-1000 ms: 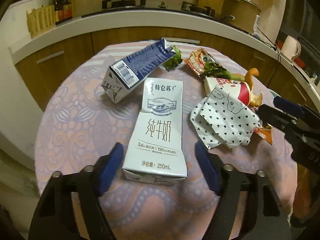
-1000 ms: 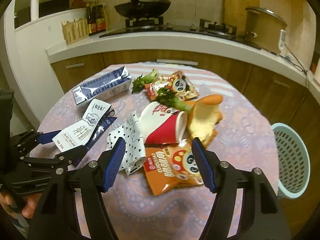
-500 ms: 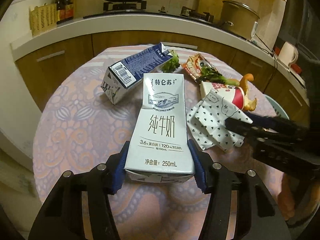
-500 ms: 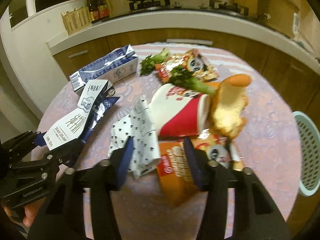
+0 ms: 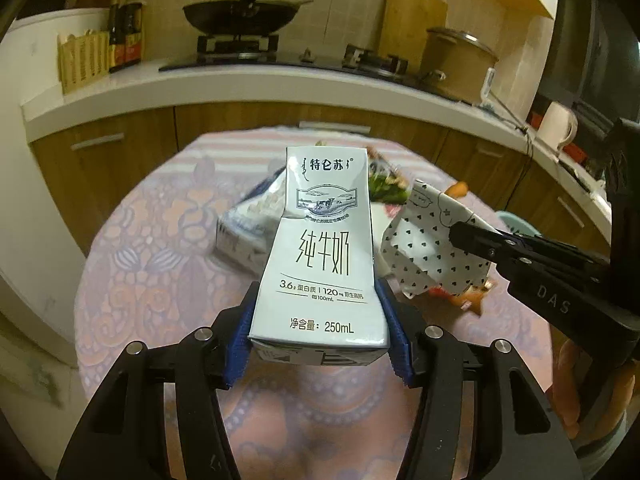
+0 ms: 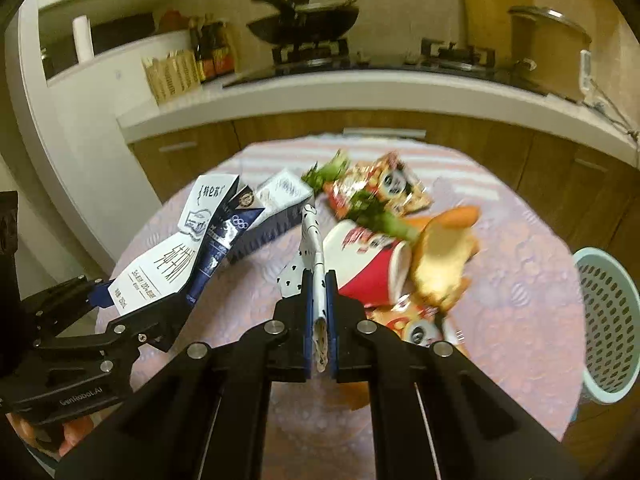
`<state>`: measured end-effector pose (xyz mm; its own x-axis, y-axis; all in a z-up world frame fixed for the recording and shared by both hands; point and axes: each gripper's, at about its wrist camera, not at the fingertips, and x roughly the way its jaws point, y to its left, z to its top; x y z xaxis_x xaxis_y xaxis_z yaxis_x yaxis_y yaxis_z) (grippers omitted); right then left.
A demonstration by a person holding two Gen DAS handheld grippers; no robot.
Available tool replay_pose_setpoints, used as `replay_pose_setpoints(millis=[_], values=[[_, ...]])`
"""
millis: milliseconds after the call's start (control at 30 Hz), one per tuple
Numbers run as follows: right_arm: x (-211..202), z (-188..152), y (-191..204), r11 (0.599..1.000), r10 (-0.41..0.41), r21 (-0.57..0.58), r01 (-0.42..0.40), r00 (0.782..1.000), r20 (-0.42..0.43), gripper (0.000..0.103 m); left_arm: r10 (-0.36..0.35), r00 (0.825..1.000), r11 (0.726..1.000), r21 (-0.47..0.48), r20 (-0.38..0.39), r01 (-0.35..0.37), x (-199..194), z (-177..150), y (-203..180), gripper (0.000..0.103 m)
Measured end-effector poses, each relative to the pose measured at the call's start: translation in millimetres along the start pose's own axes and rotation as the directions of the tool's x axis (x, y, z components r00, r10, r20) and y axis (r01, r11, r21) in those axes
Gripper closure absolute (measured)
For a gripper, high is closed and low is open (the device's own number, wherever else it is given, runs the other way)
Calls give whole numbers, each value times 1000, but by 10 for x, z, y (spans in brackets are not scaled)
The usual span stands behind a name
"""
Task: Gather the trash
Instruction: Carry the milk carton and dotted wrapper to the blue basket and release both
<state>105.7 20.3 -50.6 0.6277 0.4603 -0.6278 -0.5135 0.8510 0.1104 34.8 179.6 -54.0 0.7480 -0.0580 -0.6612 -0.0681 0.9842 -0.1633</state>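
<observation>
Left wrist view: my left gripper (image 5: 318,330) jaws clamp the white milk carton (image 5: 320,256), raised off the surface (image 5: 132,264). Right wrist view: my right gripper (image 6: 319,312) jaws pinch the polka-dot wrapper (image 6: 310,264). Both picks look done; next I'd carry them to the mint basket (image 6: 610,320).

At the top centre of the frame we see a black wok (image 5: 243,18) on the gas stove (image 5: 238,49). To its right stands a wooden cutting board (image 5: 412,28) against the tiles, then a lidded pot (image 5: 458,60). At upper left we find sauce bottles (image 5: 127,32) beside a yellow basket (image 5: 82,62). A white kettle (image 5: 558,128) sits at right.
</observation>
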Motion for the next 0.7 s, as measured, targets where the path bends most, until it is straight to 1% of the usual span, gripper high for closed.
replay_pose_setpoints(millis=[133,333,533,700], values=[[-181,76,-86,1000,-20,6,20,999,45,99,-22,999,1000,8,45,22,-120,121,-127,49],[-452,150,-304,997,-75,27,73,992,106,99,-64,995,997,53,81,60,-156,307,-406,49],[-725,205,-707,988,-141,83,129,978,153,99,-113,989,988,113,92,103,-91,463,-803,49],[-930,216,-1145,973,-201,153,174,963,180,99,-158,984,976,164,86,142,35,581,-1189,49]])
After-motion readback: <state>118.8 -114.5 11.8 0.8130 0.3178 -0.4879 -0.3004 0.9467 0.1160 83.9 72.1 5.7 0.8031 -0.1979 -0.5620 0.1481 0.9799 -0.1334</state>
